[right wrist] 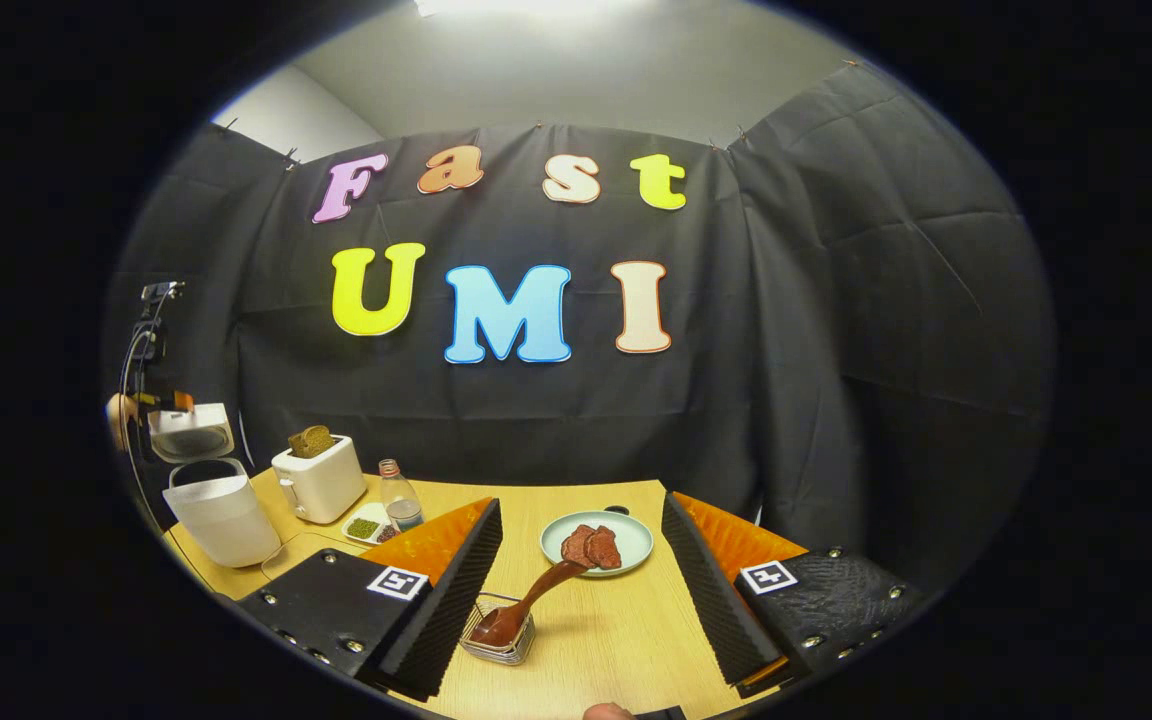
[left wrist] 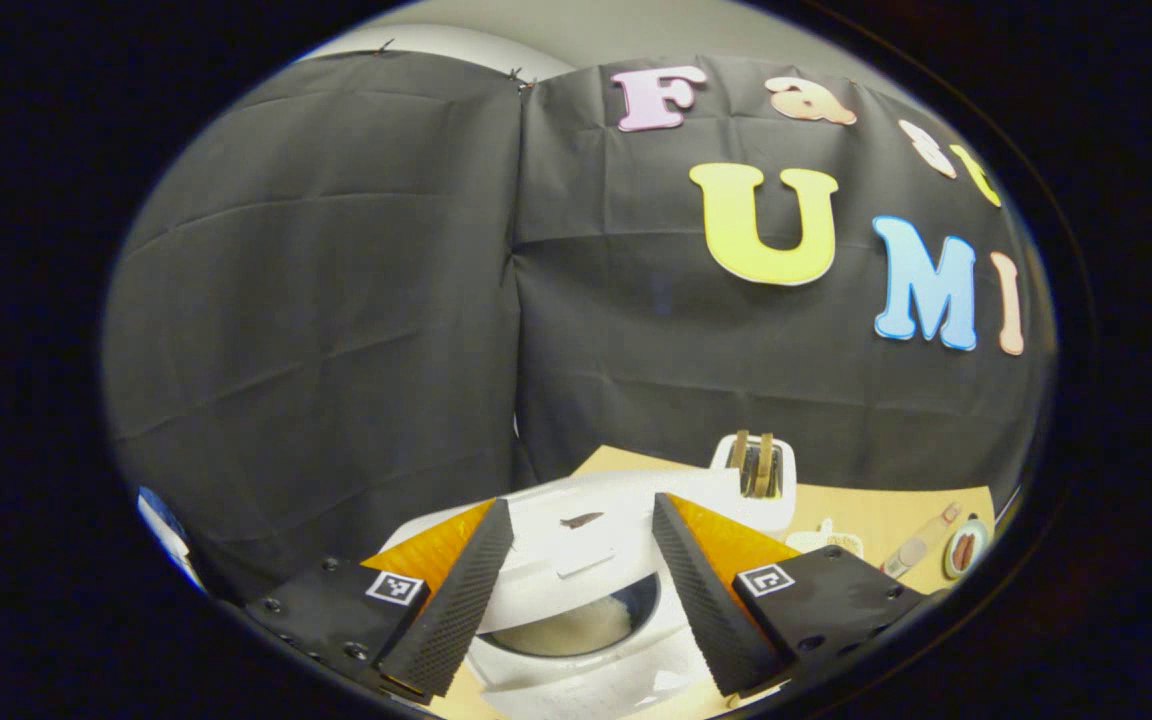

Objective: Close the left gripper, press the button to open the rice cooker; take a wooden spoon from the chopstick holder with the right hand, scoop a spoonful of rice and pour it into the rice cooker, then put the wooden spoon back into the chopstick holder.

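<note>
In the left gripper view the white rice cooker point(left wrist: 586, 560) lies right below my open left gripper point(left wrist: 581, 508), lid raised, white rice in its inner pot point(left wrist: 576, 625). Nothing is between the fingers. In the right gripper view the same cooker point(right wrist: 221, 515) stands at the table's far left with its lid point(right wrist: 191, 430) lifted, and the left gripper point(right wrist: 168, 401) hovers just above it. A dark wooden spoon point(right wrist: 526, 600) leans in a small wire chopstick holder point(right wrist: 501, 640) close in front of my open right gripper point(right wrist: 581, 505), nearer its left finger. The fingers do not touch the spoon.
A white toaster point(right wrist: 316, 478) with bread stands beside the cooker, then a small bottle point(right wrist: 398, 495) and a little dish point(right wrist: 366, 526) of beans. A pale plate point(right wrist: 628, 532) holding dark meat sits mid-table beyond the holder. Black cloth walls close the back and right.
</note>
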Motion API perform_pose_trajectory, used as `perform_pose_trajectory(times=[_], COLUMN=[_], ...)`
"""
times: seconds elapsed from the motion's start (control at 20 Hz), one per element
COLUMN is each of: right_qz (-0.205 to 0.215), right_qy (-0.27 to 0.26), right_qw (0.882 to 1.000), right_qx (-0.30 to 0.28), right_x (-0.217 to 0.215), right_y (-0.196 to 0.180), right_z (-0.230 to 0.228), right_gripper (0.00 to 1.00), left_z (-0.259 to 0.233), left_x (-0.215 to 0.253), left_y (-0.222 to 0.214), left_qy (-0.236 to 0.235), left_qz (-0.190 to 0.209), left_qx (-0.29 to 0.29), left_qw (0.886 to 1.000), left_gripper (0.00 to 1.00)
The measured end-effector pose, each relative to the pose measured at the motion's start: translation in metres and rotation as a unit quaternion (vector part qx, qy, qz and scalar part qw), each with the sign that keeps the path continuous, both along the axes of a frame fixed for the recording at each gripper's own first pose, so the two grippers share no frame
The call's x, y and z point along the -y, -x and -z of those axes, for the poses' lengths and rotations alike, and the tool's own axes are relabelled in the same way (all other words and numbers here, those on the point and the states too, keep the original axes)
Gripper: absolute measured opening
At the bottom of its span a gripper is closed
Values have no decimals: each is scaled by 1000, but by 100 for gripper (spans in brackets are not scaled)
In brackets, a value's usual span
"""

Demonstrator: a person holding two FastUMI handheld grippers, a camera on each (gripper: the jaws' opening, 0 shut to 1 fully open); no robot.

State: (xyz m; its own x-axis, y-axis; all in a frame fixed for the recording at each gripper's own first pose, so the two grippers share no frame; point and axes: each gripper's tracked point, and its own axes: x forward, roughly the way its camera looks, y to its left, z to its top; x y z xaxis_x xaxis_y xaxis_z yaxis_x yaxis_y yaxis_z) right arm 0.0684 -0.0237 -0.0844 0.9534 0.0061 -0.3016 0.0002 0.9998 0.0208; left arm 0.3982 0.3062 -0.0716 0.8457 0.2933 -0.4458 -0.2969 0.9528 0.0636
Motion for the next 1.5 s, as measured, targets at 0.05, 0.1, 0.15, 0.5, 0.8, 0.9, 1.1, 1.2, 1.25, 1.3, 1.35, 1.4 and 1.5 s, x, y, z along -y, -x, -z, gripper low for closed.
perform_pose_trajectory(times=[0.05,0.1,0.15,0.5,0.8,0.9,1.1,1.2,1.25,1.3,1.35,1.4,1.5], right_qz=[0,1,1,11,8,4,-3,-11,-15,-19,-25,-31,-43], right_qy=[0,-1,-3,-17,-14,-11,-20,-22,-21,-21,-23,-26,-29], right_qw=[1000,1000,1000,1000,1000,1000,1000,1000,1000,1000,999,999,999], right_qx=[0,-1,-2,-15,-15,-15,-15,-13,-9,-4,1,6,15], right_x=[2,4,5,20,22,19,9,1,-1,-5,-10,-16,-28], right_y=[0,2,3,8,2,0,-3,-5,-7,-8,-9,-11,-12], right_z=[1,2,4,15,17,17,18,15,11,5,-1,-7,-18], right_gripper=[98,98,98,98,98,98,98,98,98,98,98,98,98], left_z=[3,5,6,15,33,38,39,36,34,28,22,13,-12], left_x=[2,4,7,5,13,16,22,20,23,28,32,35,41], left_y=[4,7,10,24,28,31,31,28,28,28,30,32,41], left_qy=[5,9,12,2,16,24,53,43,58,75,87,91,76], left_qz=[-1,-2,-3,-3,-4,-6,-12,4,10,13,15,24,51], left_qx=[-7,-13,-21,-60,-95,-106,-91,-75,-64,-50,-37,-19,15], left_qw=[1000,1000,1000,998,995,994,994,996,996,996,995,995,996], left_gripper=[98,98,98,98,100,99,100,100,99,99,99,99,100])
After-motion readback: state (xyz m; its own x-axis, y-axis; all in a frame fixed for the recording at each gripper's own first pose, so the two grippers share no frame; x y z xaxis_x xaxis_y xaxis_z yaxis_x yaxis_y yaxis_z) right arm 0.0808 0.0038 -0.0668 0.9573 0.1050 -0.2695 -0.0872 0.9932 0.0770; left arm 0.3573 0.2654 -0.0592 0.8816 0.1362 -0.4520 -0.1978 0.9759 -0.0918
